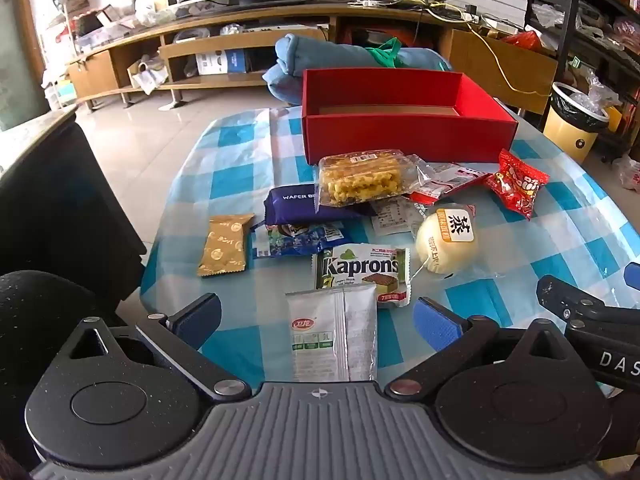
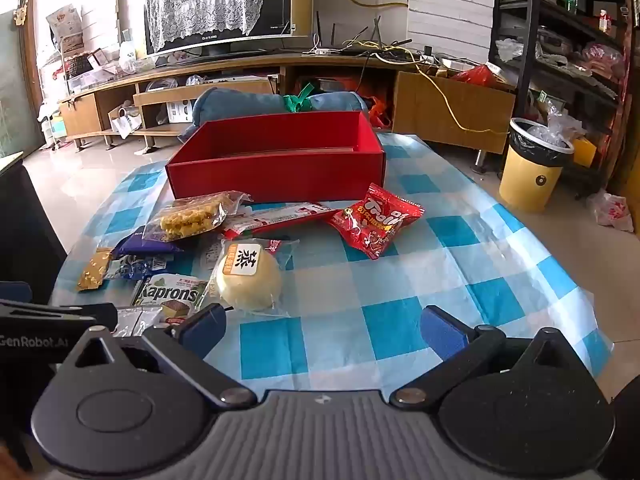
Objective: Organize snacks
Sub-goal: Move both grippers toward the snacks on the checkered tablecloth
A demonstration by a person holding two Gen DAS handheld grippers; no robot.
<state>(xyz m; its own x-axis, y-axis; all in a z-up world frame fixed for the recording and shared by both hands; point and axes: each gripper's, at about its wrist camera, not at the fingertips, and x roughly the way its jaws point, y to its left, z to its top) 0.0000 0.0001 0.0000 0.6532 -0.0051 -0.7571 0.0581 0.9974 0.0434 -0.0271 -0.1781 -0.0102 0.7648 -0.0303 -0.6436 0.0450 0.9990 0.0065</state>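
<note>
An open red box (image 1: 404, 136) (image 2: 276, 176) stands at the table's far side, nothing showing inside it. Before it lie several wrapped snacks: a clear pack of yellow biscuits (image 1: 362, 178) (image 2: 192, 216), a round pale bun (image 1: 446, 244) (image 2: 248, 278), a red candy bag (image 1: 518, 184) (image 2: 376, 220), a Kaprons wafer (image 1: 362, 274) (image 2: 170, 294), a gold sachet (image 1: 224, 244) and a silver sachet (image 1: 334, 338). My left gripper (image 1: 318, 318) is open, its fingers either side of the silver sachet. My right gripper (image 2: 322, 330) is open over bare cloth, right of the bun.
A blue-and-white checked cloth (image 2: 400, 280) covers the table. A blue cushion (image 1: 328, 60) lies behind the box. A yellow bin (image 2: 534, 164) stands on the floor at the right. A dark chair (image 1: 52, 208) is at the left edge.
</note>
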